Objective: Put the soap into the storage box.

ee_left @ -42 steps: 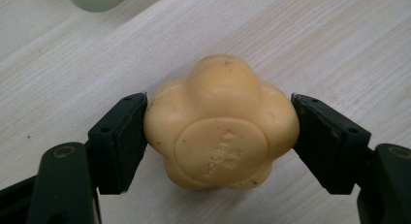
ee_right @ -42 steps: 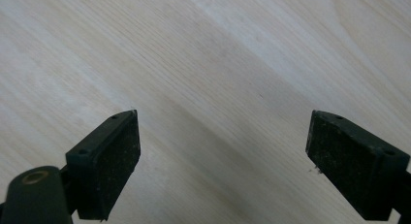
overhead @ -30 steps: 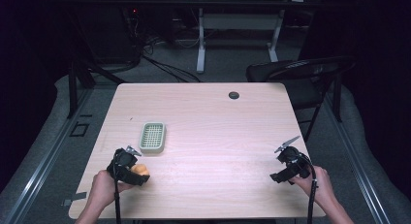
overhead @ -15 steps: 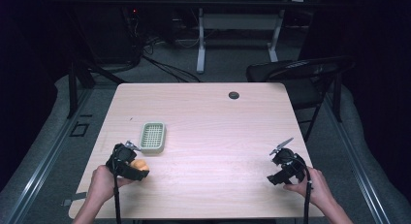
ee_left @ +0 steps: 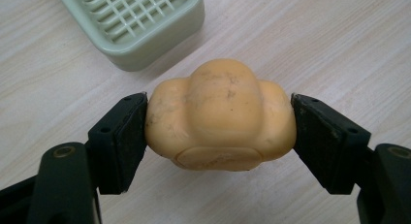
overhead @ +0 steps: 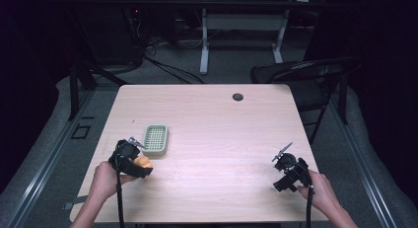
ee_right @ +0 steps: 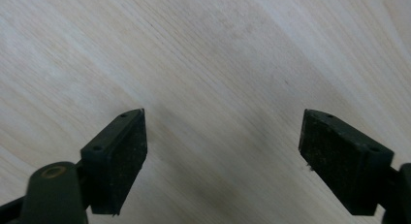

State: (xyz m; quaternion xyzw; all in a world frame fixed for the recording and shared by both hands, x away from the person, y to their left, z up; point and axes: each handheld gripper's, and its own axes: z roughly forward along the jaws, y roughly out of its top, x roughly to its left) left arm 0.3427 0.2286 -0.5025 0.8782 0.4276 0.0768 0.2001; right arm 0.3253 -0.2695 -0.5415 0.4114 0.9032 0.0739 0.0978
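Observation:
An orange soap bar (ee_left: 220, 118) is clamped between the two black jaws of my left gripper (ee_left: 219, 132), just above the wooden table. From the high view the left gripper (overhead: 132, 158) and the soap bar (overhead: 143, 162) sit near the table's front left. A pale green soap dish (overhead: 156, 139) with a grid insert rests just beyond it, also visible as the soap dish (ee_left: 135, 23) in the left gripper view. My right gripper (overhead: 288, 168) is at the front right. In the right gripper view, the right gripper (ee_right: 223, 151) stands open over bare wood.
A small black round grommet (overhead: 238, 96) lies near the table's far edge. A dark folding chair (overhead: 300, 75) stands off the far right corner. The table (overhead: 222, 134) has wide bare wood between the two grippers.
The left gripper with the soap has crept slightly toward the soap dish. The right gripper has shifted a little left and forward.

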